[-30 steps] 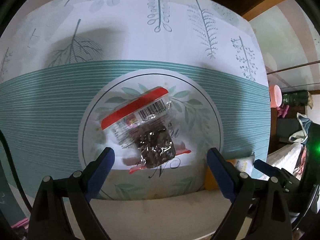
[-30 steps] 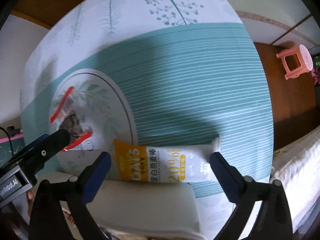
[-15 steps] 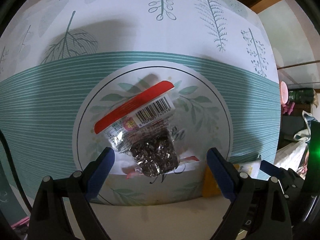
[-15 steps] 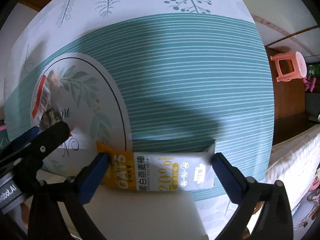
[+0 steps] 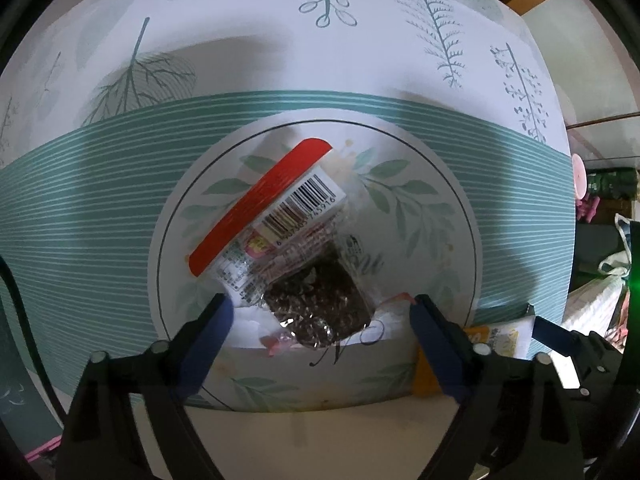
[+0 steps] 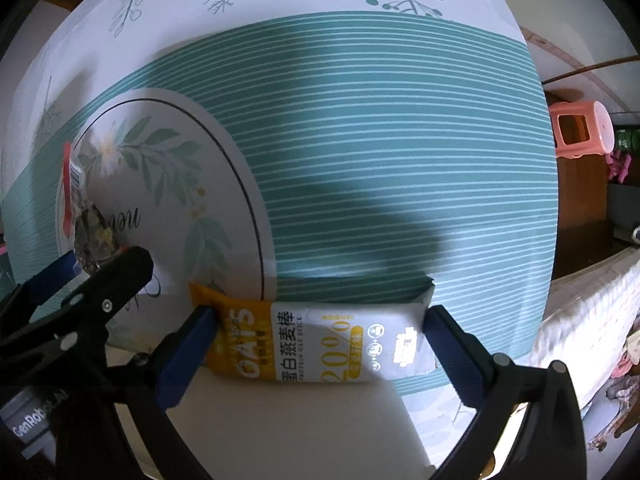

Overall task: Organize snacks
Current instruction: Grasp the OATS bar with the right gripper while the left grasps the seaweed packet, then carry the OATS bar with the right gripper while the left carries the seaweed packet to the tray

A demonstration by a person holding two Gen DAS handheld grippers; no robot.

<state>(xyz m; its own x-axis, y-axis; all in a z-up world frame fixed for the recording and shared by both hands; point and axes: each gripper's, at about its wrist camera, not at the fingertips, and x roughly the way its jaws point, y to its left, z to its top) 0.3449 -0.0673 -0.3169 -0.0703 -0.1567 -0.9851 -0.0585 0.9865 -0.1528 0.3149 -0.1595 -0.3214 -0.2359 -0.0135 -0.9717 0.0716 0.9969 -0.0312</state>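
Below both of your tongs spreads the tablecloth [image 5: 120, 216], white with leaf prints and a wide teal striped band, and a printed circle [image 5: 452, 184] of pale leaves sits under your left tongs.

Far off to the right of your right tongs, beyond the cloth's edge, stands a pink stool [image 6: 580, 130] on the floor.

Between the fingers of your right tongs [image 6: 320, 332] lies the oat bar [image 6: 320, 344], crosswise, its orange end by the left finger and its white end by the right one. Each blue pad stands at or just beside an end of the wrapper; you cannot tell from this view whether they press on it. The bar lies partly on the teal band and partly on a plain white sheet [image 6: 280, 424] nearer you. In the left wrist view the same bar [image 5: 492, 332] peeks out just right of your left tongs' right finger.

Your left tongs [image 5: 320, 312] point down over the snack packet [image 5: 288, 256], clear with a red strip, a barcode and dark contents. Their jaws have just been closing yet stand apart, with the packet's dark lower end between them and neither pad touching it. The packet lies tilted inside the circle, its red end away from you.
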